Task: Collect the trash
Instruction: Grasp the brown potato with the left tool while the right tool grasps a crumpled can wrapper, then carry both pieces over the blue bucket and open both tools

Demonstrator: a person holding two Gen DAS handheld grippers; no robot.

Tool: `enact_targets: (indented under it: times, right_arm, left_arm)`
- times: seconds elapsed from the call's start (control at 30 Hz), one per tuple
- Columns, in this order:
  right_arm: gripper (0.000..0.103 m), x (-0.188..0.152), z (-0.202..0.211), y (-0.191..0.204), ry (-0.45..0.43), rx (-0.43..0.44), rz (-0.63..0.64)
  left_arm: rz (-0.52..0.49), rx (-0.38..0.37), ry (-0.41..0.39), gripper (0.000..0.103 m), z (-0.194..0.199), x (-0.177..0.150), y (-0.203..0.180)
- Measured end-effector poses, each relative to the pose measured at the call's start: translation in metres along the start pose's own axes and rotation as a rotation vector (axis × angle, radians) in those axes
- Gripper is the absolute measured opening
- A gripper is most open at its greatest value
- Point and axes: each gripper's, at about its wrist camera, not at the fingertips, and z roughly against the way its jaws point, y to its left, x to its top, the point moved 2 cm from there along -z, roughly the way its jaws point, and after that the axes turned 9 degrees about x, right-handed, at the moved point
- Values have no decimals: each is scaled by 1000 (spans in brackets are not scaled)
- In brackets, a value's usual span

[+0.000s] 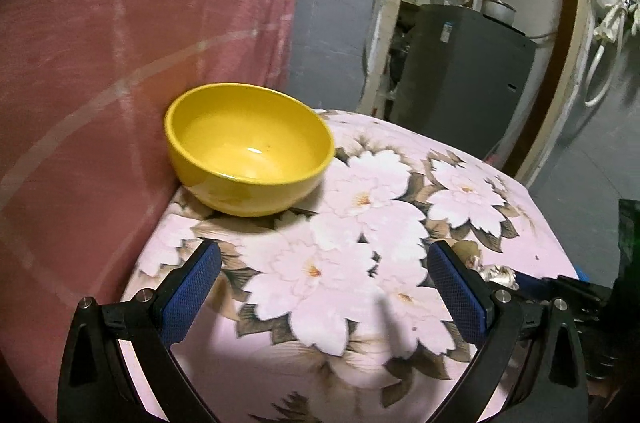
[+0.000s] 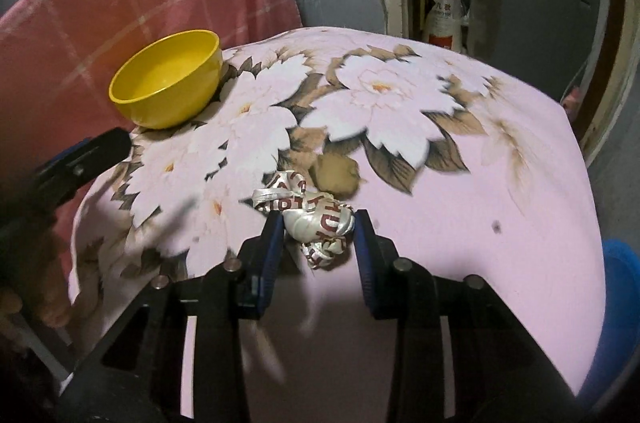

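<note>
A table under a pink floral cloth (image 2: 460,191) carries a yellow bowl (image 2: 168,83) near its far left corner and a crumpled silver wrapper (image 2: 316,219) near the front edge.
</note>
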Motion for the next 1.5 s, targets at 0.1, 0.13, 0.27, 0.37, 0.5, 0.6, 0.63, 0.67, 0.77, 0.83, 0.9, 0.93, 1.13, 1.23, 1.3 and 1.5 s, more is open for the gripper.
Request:
enact_targets:
  times: [0.1, 0.13, 0.27, 0.37, 0.5, 0.6, 0.63, 0.67, 0.77, 0.83, 0.9, 0.93, 1.13, 1.23, 1.3, 1.5]
  right_arm:
    - [61, -9, 17, -7, -18, 10, -26]
    - [61, -13, 24, -11, -28, 2, -35]
    - [61, -20, 44, -29, -72, -47, -81]
    - [61, -23, 57, -44, -102, -69, -116]
    - [62, -25, 66, -58, -134, -83, -151]
    - [62, -26, 70, -64, -152, -87, -164]
    - [62, -26, 71, -66, -157, -87, -168]
    - [62, -26, 71, -67, -161, -86, -171]
    - [62, -27, 72, -71, -171, -79, -181]
    - [62, -28, 72, -73, -174, -76, -187]
    - [62, -29, 72, -74, -175, -71, -191]
    - [62, -29, 72, -75, -176, -70, -192]
    - [62, -30, 74, -75, -180, -63, -194]
    - [62, -31, 75, -75, -184, -64, -196]
    - [62, -31, 77, -75, -189, -64, -198]
    - [62, -33, 90, -71, -237, -66, -196]
  left_arm:
    - [-25, -25, 18, 101, -1, -1, -12]
    - [-35, -35, 23, 101, -2, -1, -16]
    - [-108, -105, 77, 100, -10, -4, -42]
    - [-191, -147, 104, 100, -17, -4, -63]
    - [-289, -172, 108, 99, -27, -1, -86]
    - [-349, -186, 115, 91, -36, -1, -100]
    - [-366, -190, 120, 89, -40, -1, -103]
    - [-386, -193, 127, 83, -44, -1, -108]
    - [-459, -206, 177, 68, -58, -3, -124]
    - [-494, -202, 202, 59, -65, -5, -130]
    - [-530, -194, 214, 55, -71, -7, -135]
    - [-536, -193, 214, 55, -72, -7, -136]
    - [-539, -219, 228, 31, -78, -6, -139]
    - [-538, -212, 225, 30, -75, -8, -138]
    - [-516, -217, 232, 29, -76, -6, -140]
    - [-364, -279, 198, 29, -50, -4, -129]
